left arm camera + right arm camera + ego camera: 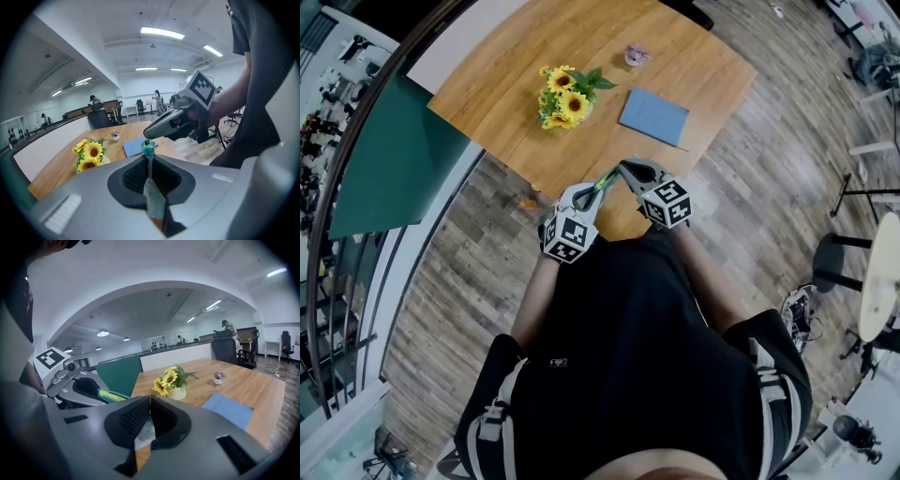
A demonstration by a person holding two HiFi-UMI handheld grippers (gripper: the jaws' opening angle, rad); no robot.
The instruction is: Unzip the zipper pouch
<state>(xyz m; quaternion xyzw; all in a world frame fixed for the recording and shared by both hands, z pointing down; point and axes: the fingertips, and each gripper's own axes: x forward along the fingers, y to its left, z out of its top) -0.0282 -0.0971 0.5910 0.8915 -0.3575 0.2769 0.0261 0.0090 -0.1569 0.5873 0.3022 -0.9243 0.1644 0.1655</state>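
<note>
Head view, left gripper, right gripper, fingers clamped on zipper pouch (contents unseen), sunflowers in vase.

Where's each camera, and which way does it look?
Head view: on the person's head, looking down at the table; black shirt, forearms, left gripper and right gripper show.
Left gripper view: rides the left gripper, looks along its jaws, shut on the zipper pouch, toward the right gripper; a forearm shows.
Right gripper view: rides the right gripper, faces the left gripper; shirt shows.
All share the sunflowers and blue folder.
</note>
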